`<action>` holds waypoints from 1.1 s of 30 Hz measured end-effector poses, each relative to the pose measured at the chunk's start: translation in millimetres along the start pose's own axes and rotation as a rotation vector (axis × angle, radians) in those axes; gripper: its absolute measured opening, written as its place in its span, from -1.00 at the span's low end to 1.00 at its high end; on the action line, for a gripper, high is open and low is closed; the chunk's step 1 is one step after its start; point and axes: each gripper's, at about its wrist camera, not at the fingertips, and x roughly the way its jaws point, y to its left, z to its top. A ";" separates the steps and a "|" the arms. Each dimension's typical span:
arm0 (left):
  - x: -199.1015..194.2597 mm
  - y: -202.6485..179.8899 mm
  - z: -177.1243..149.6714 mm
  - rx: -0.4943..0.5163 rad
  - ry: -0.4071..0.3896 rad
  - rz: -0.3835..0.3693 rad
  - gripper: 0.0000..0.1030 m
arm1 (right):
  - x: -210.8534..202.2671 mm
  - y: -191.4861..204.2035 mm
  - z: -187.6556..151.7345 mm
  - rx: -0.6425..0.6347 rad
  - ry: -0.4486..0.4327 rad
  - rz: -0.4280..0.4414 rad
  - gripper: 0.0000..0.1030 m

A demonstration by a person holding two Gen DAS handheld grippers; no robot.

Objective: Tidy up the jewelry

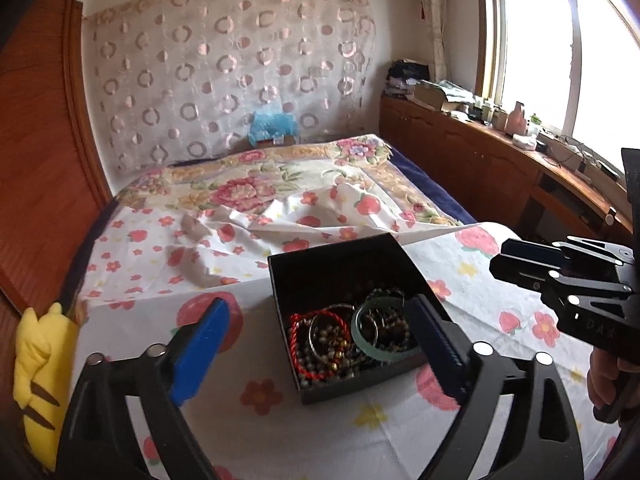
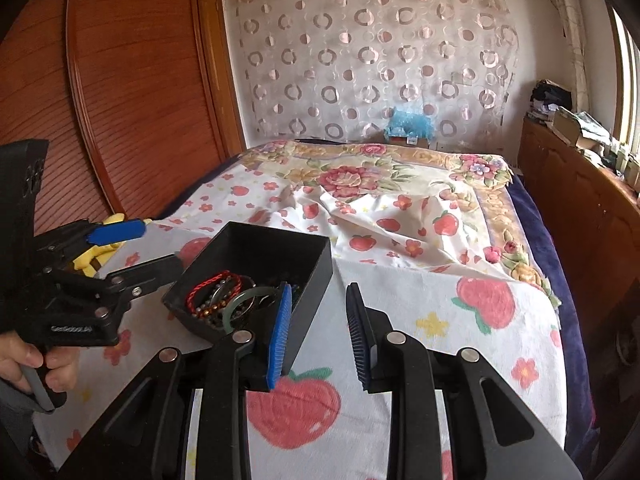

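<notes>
A black open box (image 1: 340, 256) stands on a strawberry-print cloth (image 1: 260, 420). It holds a tangle of jewelry: a red cord bracelet (image 1: 298, 328), a green bangle (image 1: 362, 330) and bead strings (image 1: 320, 354). My left gripper (image 1: 320, 346) is open, its blue pads straddling the box's near part just above it. My right gripper (image 2: 320, 338) is open and empty, its left pad at the box's (image 2: 308, 264) near right corner, above the cloth. The right gripper also shows in the left wrist view (image 1: 520, 262) to the box's right. The left gripper also shows in the right wrist view (image 2: 148, 248).
The cloth covers a raised surface in front of a bed with a floral cover (image 1: 248, 188). A yellow plush toy (image 1: 40, 368) sits at the left edge. A wooden wardrobe (image 2: 120, 80) is on the left and a cluttered wooden counter (image 1: 500, 152) under the window on the right.
</notes>
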 end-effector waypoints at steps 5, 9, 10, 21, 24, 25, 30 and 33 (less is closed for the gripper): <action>-19.9 -1.8 -11.0 0.013 -0.020 0.044 0.80 | -11.7 6.6 -8.5 0.013 -0.012 -0.010 -0.12; -42.0 -0.9 -24.6 -0.025 -0.031 0.039 0.85 | -21.4 12.0 -12.4 0.031 -0.022 0.004 0.08; -48.7 0.2 -29.2 -0.046 -0.034 0.032 0.85 | -24.3 14.2 -12.7 0.029 -0.027 0.002 0.11; -89.4 7.2 -54.5 -0.100 -0.041 0.055 0.85 | -66.2 32.0 -17.5 0.032 -0.120 -0.051 0.81; -98.1 9.5 -59.2 -0.105 -0.044 0.075 0.85 | -78.2 40.4 -22.4 0.020 -0.138 -0.062 0.94; -100.7 8.5 -60.9 -0.104 -0.047 0.083 0.85 | -83.0 44.3 -25.3 0.011 -0.148 -0.072 0.95; -114.2 9.7 -69.4 -0.106 -0.047 0.097 0.85 | -100.7 56.0 -38.8 0.023 -0.172 -0.104 0.95; -121.7 10.5 -70.8 -0.111 -0.056 0.101 0.85 | -110.8 59.8 -48.6 0.029 -0.192 -0.113 0.95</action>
